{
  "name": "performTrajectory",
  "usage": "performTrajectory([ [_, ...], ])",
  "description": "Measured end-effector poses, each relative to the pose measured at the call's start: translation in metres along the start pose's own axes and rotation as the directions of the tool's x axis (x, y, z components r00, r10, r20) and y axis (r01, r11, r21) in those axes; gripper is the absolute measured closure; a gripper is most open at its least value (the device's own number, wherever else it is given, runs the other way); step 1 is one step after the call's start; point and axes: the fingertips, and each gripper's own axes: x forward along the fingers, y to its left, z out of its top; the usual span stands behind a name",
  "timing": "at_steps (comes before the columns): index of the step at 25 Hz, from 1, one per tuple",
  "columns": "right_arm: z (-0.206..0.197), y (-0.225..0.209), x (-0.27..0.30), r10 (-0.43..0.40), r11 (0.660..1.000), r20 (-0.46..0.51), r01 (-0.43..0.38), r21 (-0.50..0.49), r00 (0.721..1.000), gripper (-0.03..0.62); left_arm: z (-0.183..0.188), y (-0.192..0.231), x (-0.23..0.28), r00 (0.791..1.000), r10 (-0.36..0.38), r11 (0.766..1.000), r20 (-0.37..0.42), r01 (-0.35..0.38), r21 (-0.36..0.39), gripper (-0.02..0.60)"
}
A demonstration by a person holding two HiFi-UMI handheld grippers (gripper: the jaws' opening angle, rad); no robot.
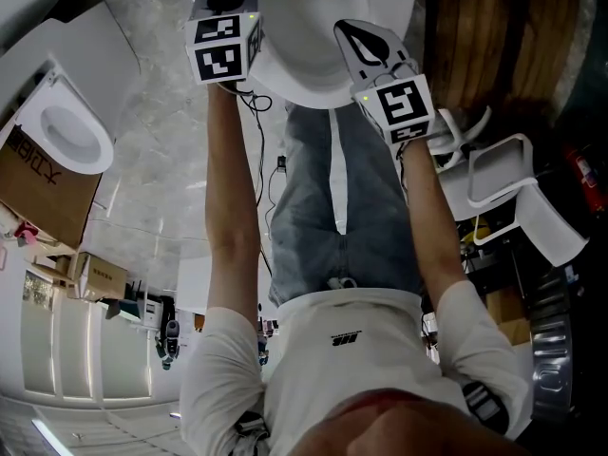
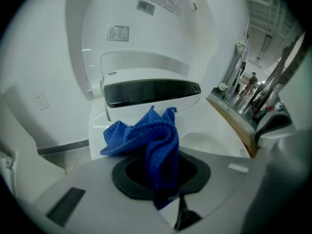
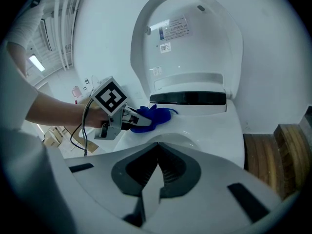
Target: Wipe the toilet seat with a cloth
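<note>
A white toilet (image 1: 313, 46) stands in front of me with its lid (image 3: 187, 33) raised. My left gripper (image 2: 163, 155) is shut on a crumpled blue cloth (image 2: 146, 138). In the right gripper view the cloth (image 3: 155, 116) rests on the rear left of the toilet seat (image 3: 204, 126), just under the black strip (image 3: 187, 98), with the left gripper (image 3: 131, 123) behind it. My right gripper (image 3: 157, 147) hovers over the front of the seat, shut with nothing in it. In the head view the left gripper (image 1: 226, 8) and right gripper (image 1: 347, 31) are both over the toilet.
A second toilet (image 1: 66, 136) and a cardboard box (image 1: 43, 193) lie off to my left. White frames (image 1: 503, 183) stand at my right by wooden boards (image 1: 494, 36). A wooden ledge (image 2: 234, 121) with metal fittings runs beside the toilet.
</note>
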Motion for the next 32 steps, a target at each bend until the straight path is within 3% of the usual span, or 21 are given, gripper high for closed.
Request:
performTrajectory([
  [22,-0.027,0.035,-0.026,0.023,1.0,-0.008,-0.023,-0.018,1.0,0.599,-0.069,-0.012,-0.043,0.999,0.027,0.999,-0.033,-0.028,-0.031,0.506],
  [32,-0.031,0.045,-0.051,0.025,1.0,-0.004,-0.025,-0.015,1.0,0.599,-0.107,-0.04,-0.068,0.999,-0.015,0.998,-0.044,0.012,-0.069,0.505],
])
